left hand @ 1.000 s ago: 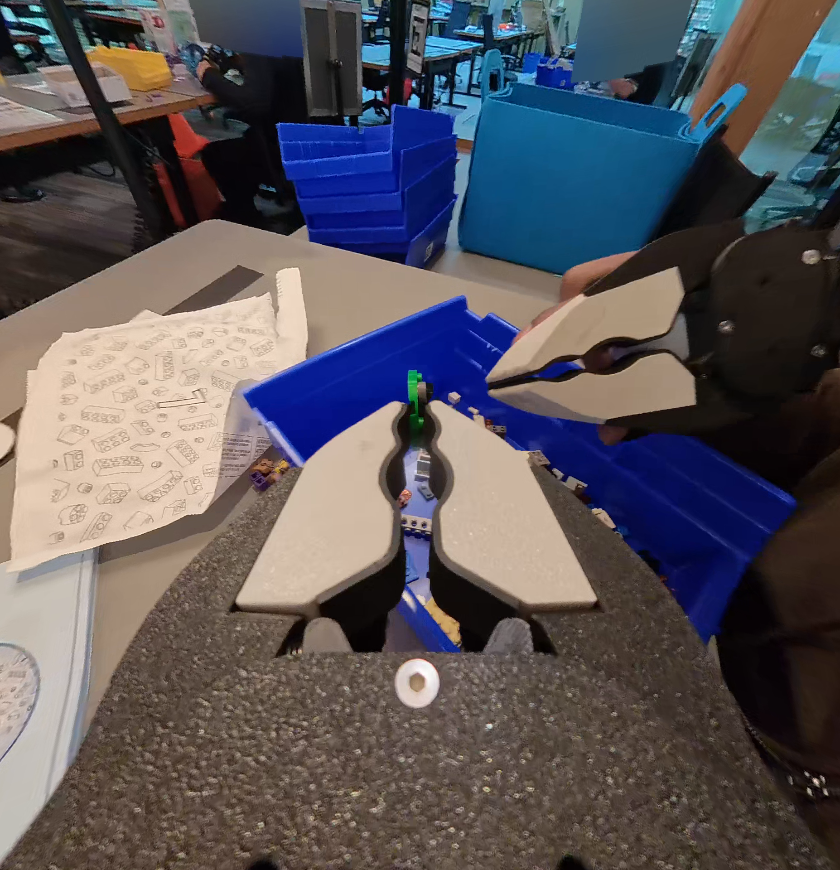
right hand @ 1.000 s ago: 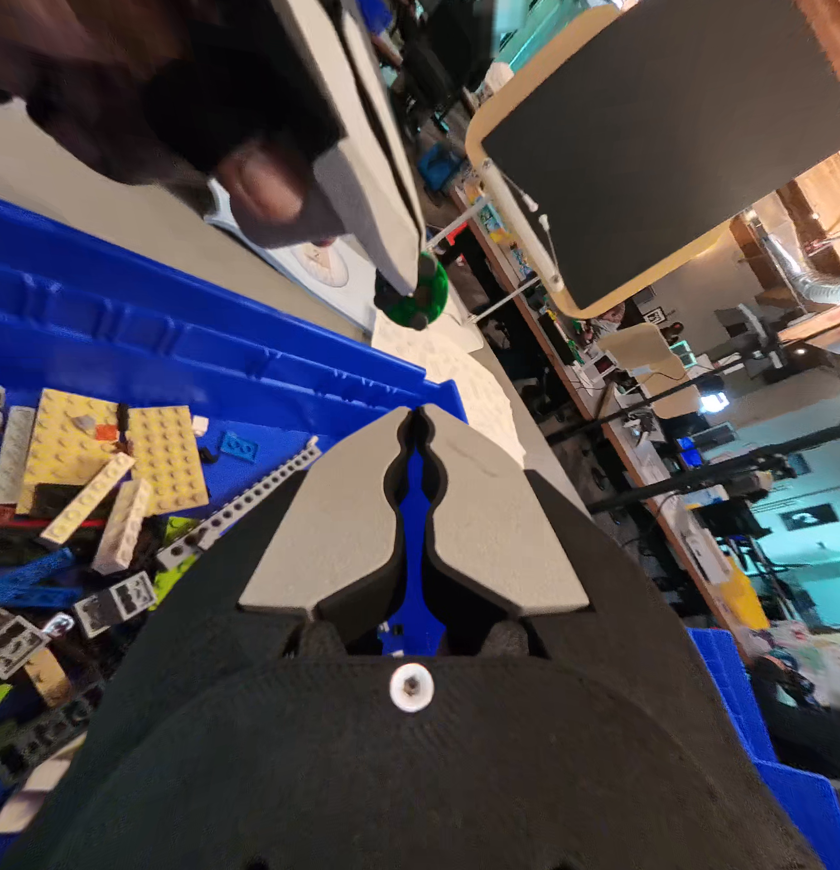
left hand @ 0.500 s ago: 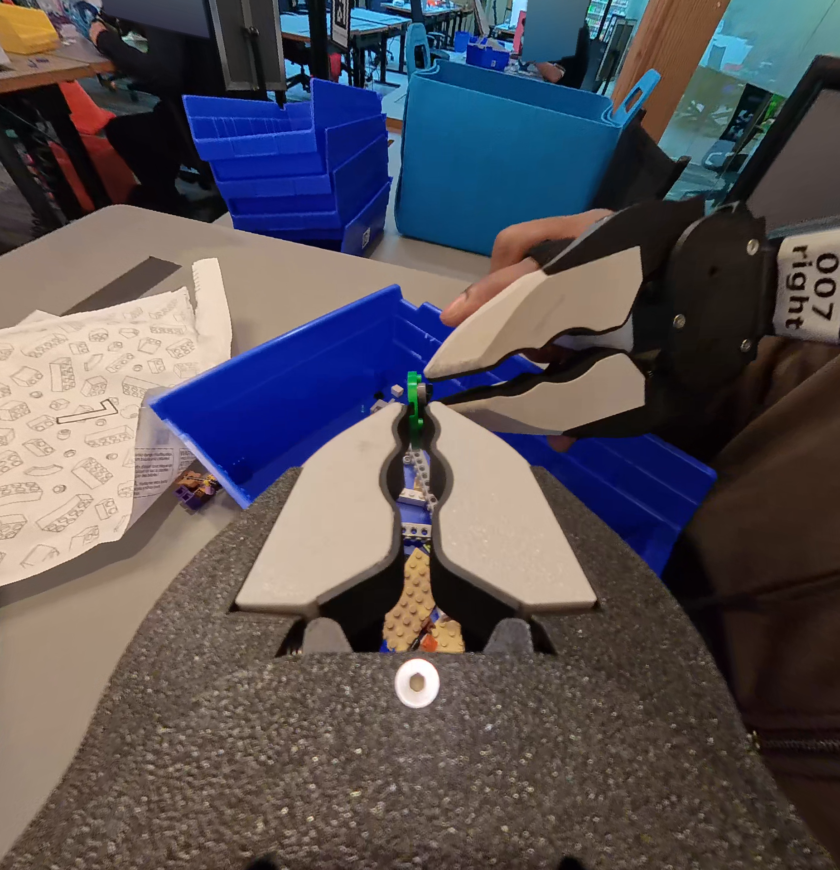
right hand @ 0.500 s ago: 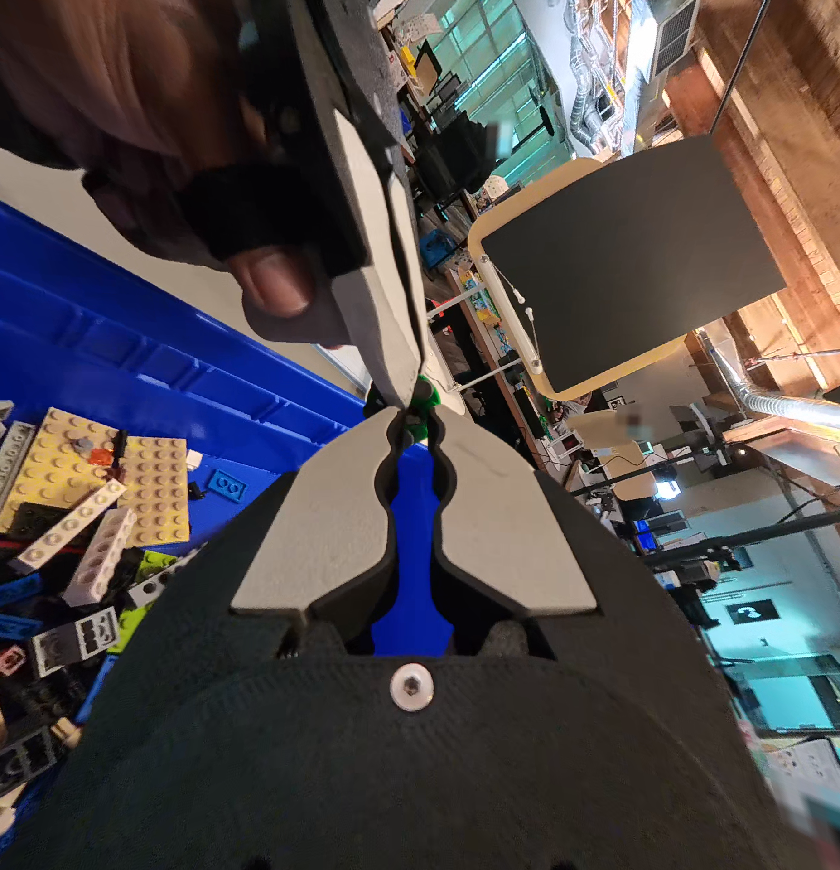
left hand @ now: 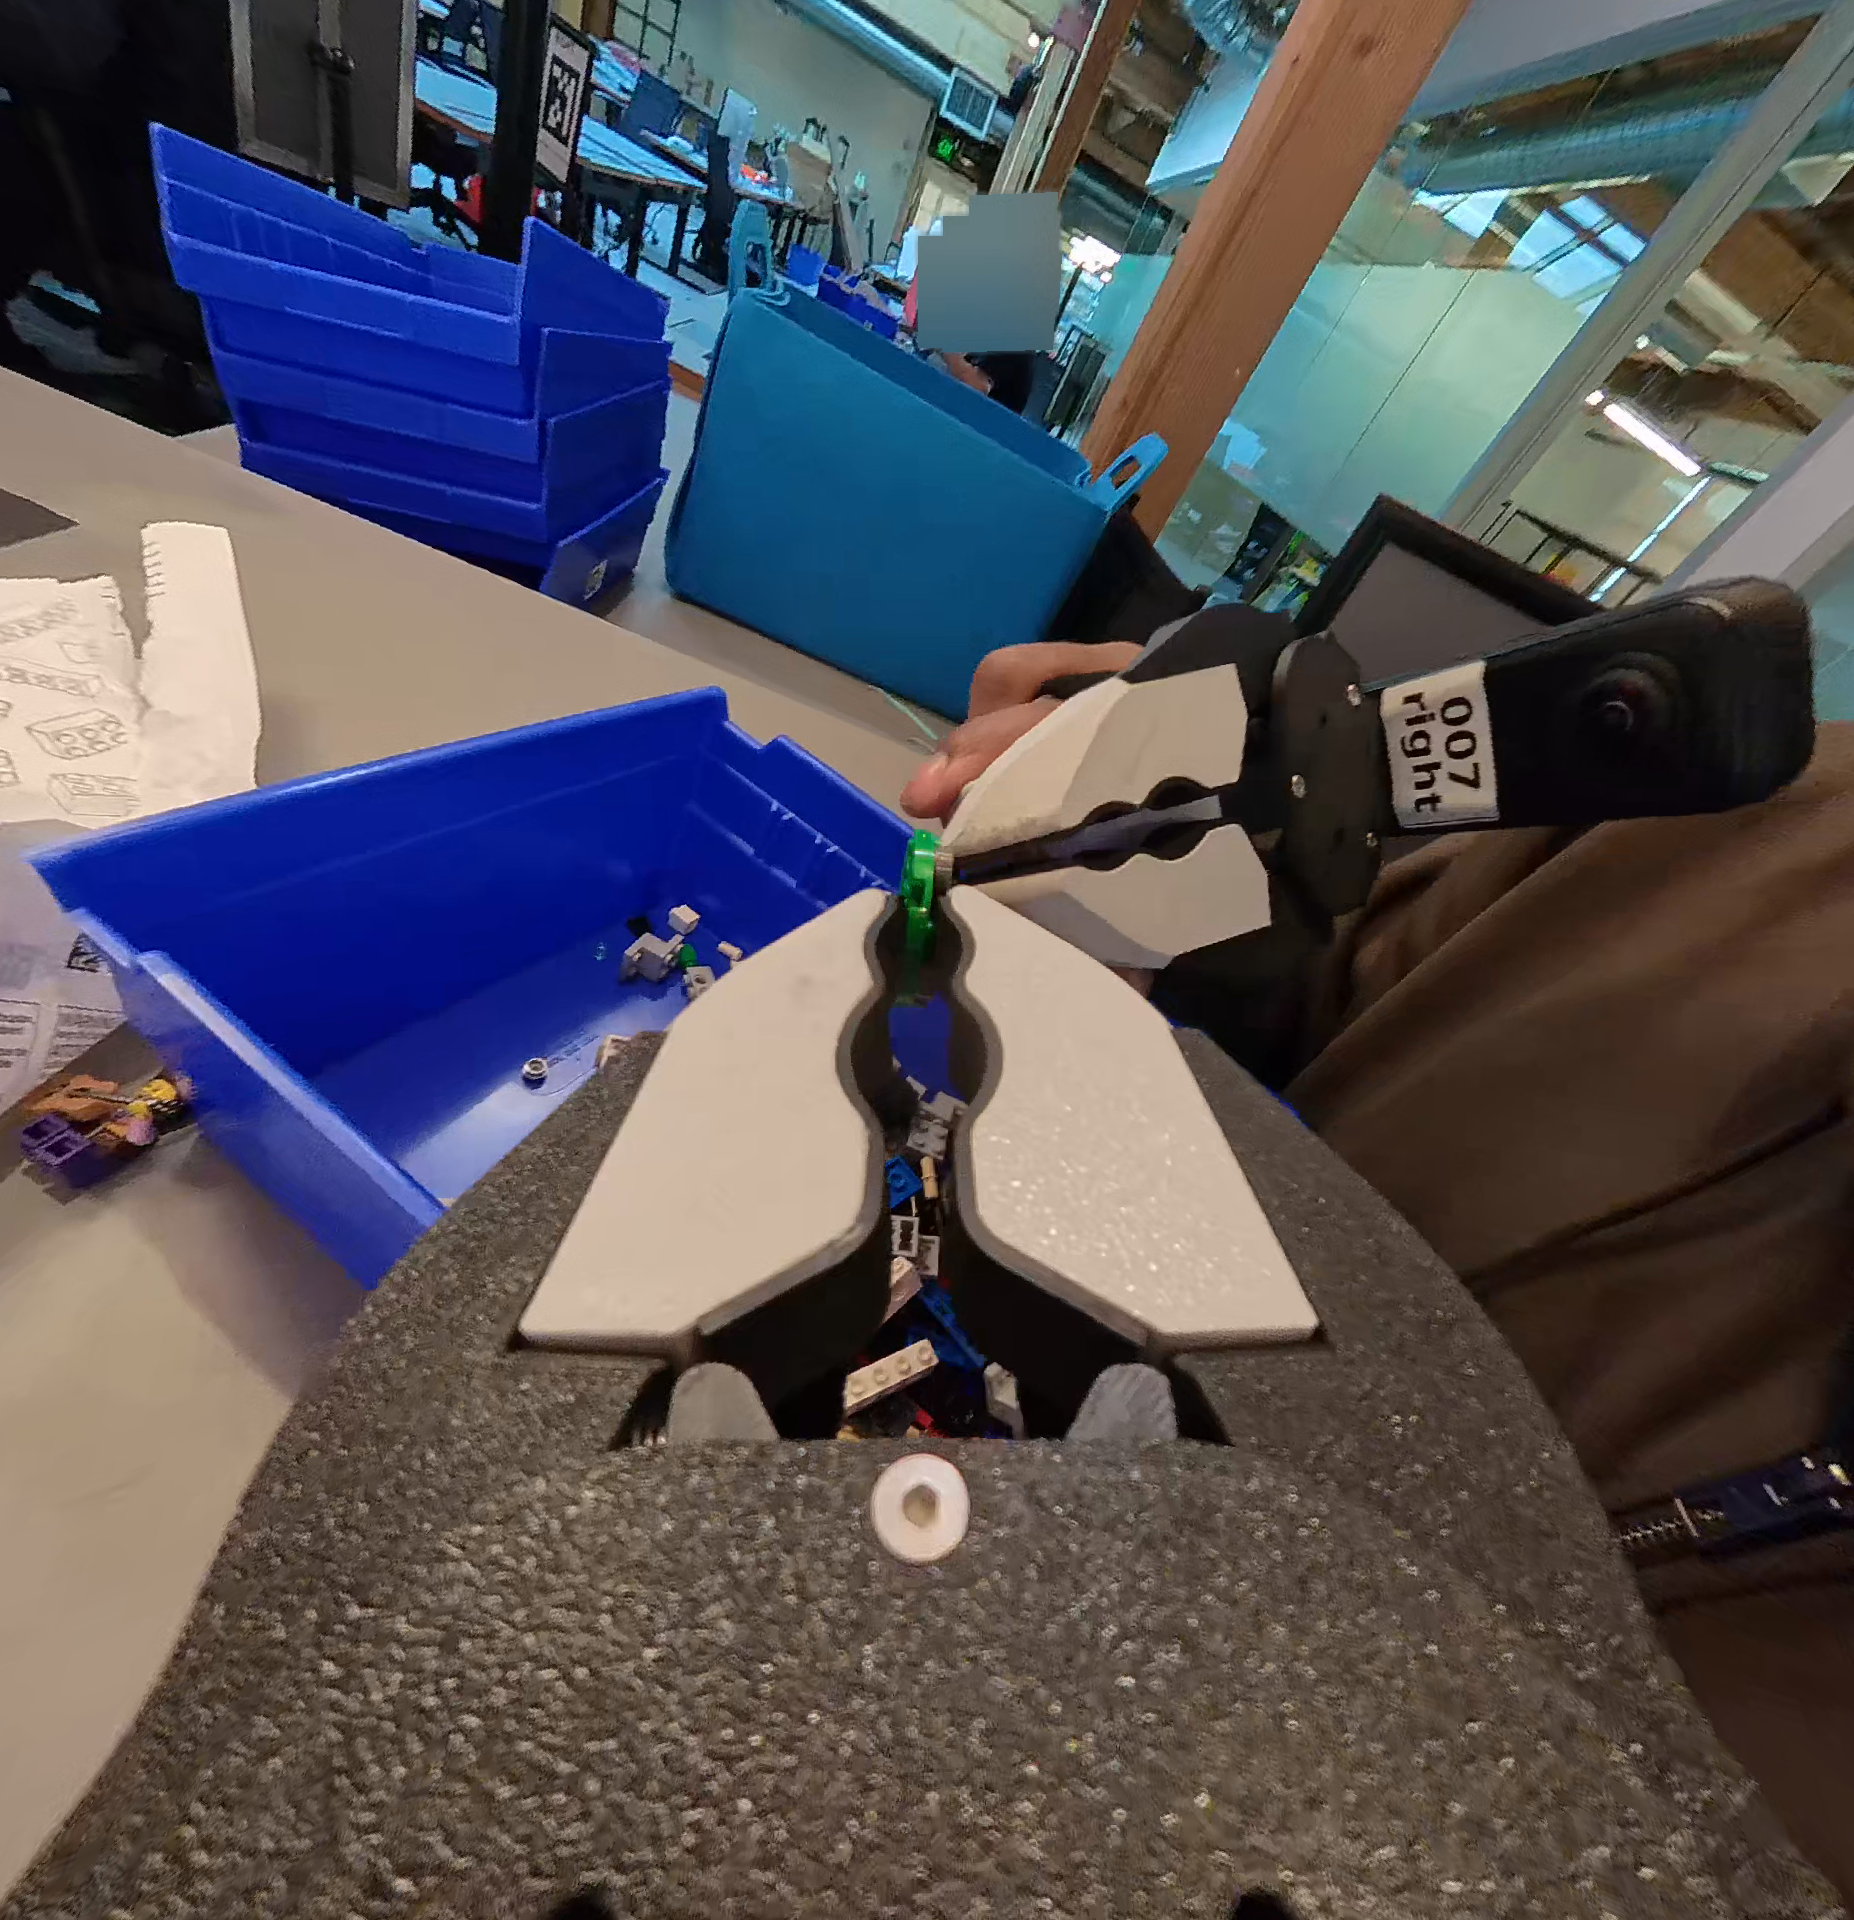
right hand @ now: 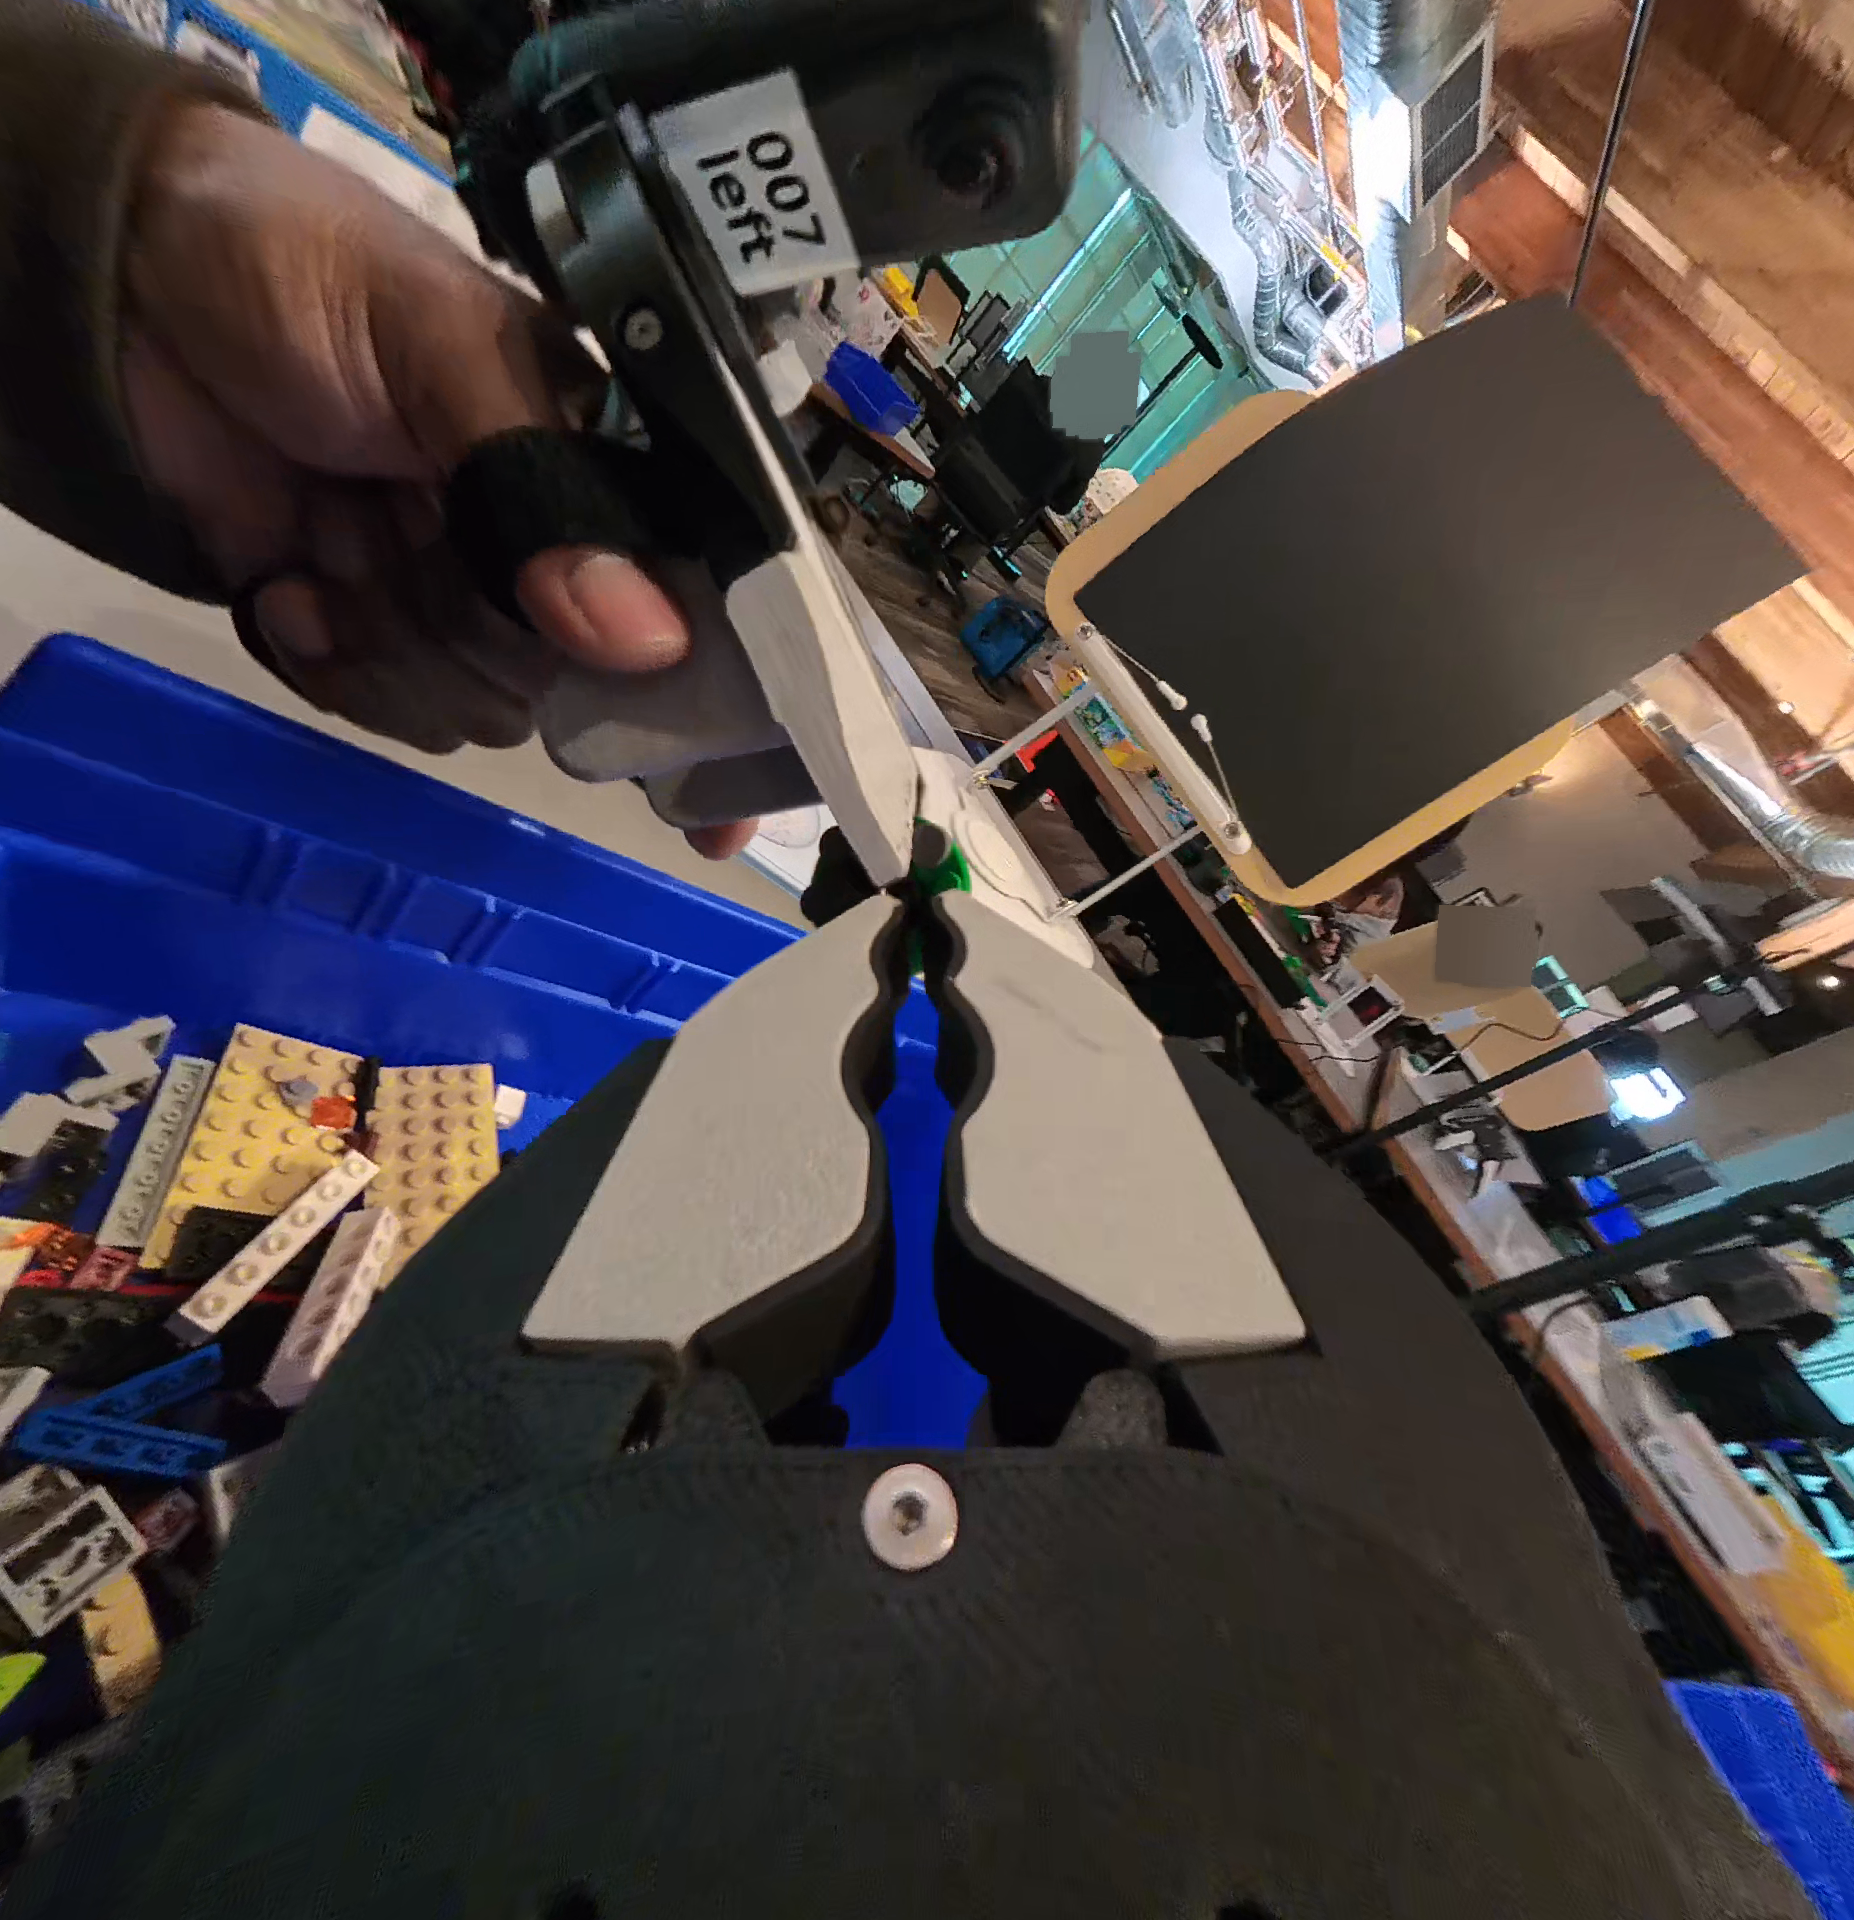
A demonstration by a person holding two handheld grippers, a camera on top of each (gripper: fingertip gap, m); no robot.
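My left gripper [left hand: 918,906] is shut on a flat green piece [left hand: 915,883] and holds it upright and edge-on above the blue bin [left hand: 383,769]. A small grey round piece [left hand: 944,862] sits on the green piece's right face. My right gripper [left hand: 959,871] comes in from the right, and its tips are closed on that grey piece. In the right wrist view, my right gripper [right hand: 915,912] has the green piece [right hand: 949,871] and the grey piece [right hand: 931,840] just beyond its tips. A finger [right hand: 850,727] of the left gripper reaches down to them from the upper left.
The bin [right hand: 331,883] holds many loose bricks, among them tan plates [right hand: 310,1122]. A printed sheet [left hand: 71,696] and a small purple build [left hand: 102,1117] lie on the grey table. Stacked blue bins [left hand: 414,364] and a light blue crate [left hand: 881,499] stand behind. A brown jacket [left hand: 1577,1039] fills the right. Both grippers' tips are roughly 25 cm from the small purple build [left hand: 102,1117].
The right gripper came in from the right, opened its tips around the grey piece, then closed on it. The left gripper kept hold of the green piece throughout.
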